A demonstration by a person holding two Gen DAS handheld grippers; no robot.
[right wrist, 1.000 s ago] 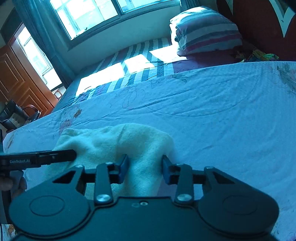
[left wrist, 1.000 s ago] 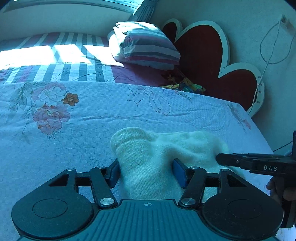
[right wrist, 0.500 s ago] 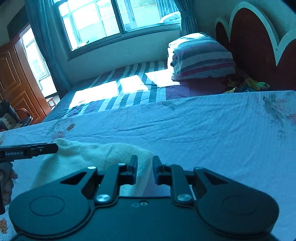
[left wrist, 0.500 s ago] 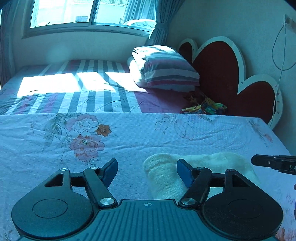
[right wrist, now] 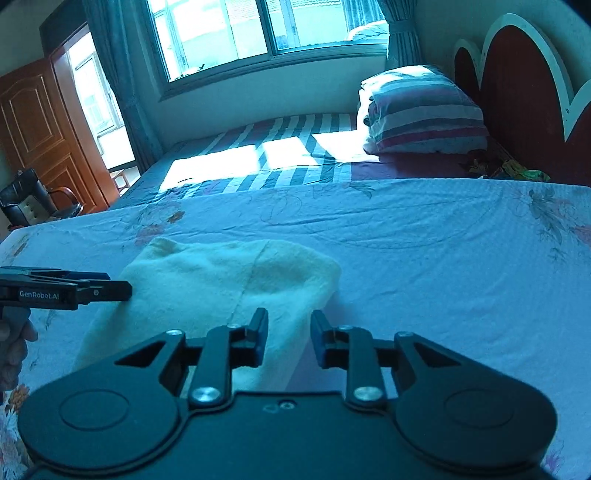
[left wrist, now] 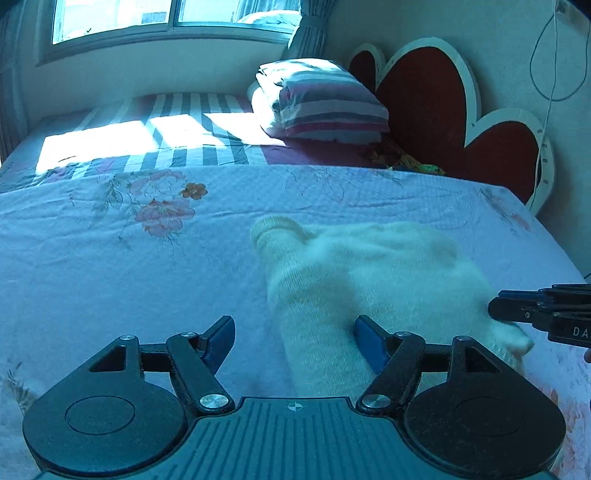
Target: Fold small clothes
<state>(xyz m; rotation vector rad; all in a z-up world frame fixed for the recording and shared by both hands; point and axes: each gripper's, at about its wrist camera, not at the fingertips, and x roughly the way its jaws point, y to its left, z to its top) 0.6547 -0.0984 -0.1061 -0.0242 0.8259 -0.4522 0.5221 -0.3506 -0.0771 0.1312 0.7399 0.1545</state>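
Observation:
A small cream knitted garment (left wrist: 373, 280) lies folded on the floral bedsheet (left wrist: 110, 266); one sleeve with a ribbed cuff points away from me. My left gripper (left wrist: 293, 338) is open, its jaws wide, with the near part of the sleeve between them, apart from the pads. In the right wrist view the garment (right wrist: 221, 280) lies in front and left. My right gripper (right wrist: 289, 338) is open, its left finger over the garment's near edge. Each gripper shows at the edge of the other's view: the right one (left wrist: 532, 310), the left one (right wrist: 92, 290).
A striped folded quilt (left wrist: 325, 99) sits at the head of the bed by a red heart-shaped headboard (left wrist: 424, 107). Colourful cloth (left wrist: 406, 160) lies below it. A window (right wrist: 258, 33), a wooden door (right wrist: 40, 140) and a chair (right wrist: 33, 199) stand to the left.
My right gripper was nearly shut on the garment's edge half a second ago and has opened. Both grippers have drawn back a little; the garment lies flat on the sheet.

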